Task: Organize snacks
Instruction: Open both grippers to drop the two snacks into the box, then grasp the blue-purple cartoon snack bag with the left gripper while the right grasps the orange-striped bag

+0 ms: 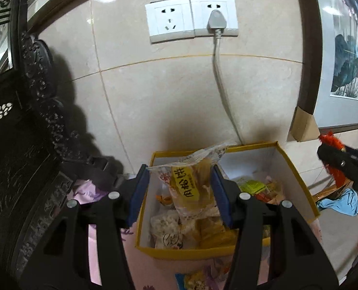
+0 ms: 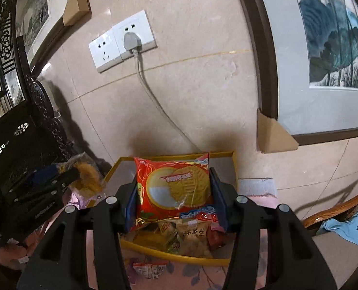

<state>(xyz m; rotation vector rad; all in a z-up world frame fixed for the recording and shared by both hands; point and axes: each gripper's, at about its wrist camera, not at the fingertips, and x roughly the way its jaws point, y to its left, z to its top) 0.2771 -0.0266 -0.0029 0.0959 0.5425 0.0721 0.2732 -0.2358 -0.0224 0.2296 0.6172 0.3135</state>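
Hovering over the yellow-rimmed box (image 1: 297,169), both grippers carry a snack each, and you can see why they hang there: the box is plainly where the snacks go, and it is already half full of wrapped packets. The left gripper (image 1: 180,188) has its blue pads clamped on the sides of a clear-wrapped meat floss cake (image 1: 193,188), label facing up, hanging above the near-left part of the box. The right gripper (image 2: 173,193) squeezes a red mooncake packet (image 2: 174,188) flat between its pads, held face-on over the box's middle; the left gripper shows at that view's left edge with its cake.

My guess is the side grips keep the wrappers from crumpling and let each packet fall straight in once the pads part.

Around them: a white cord runs down the tiled wall from a grey plug (image 1: 215,20) in the double socket and passes just behind the box's back rim. A carved dark cabinet (image 1: 21,145) stands to the left, a framed lotus painting (image 2: 324,48) leans at right, and a blue cloth (image 2: 348,224) lies on a wooden chair. A stray red wrapped snack (image 2: 150,269) sits on the floral cloth in front of the box. Nothing blocks the drop itself; the two grippers crowding each other is the only squeeze.
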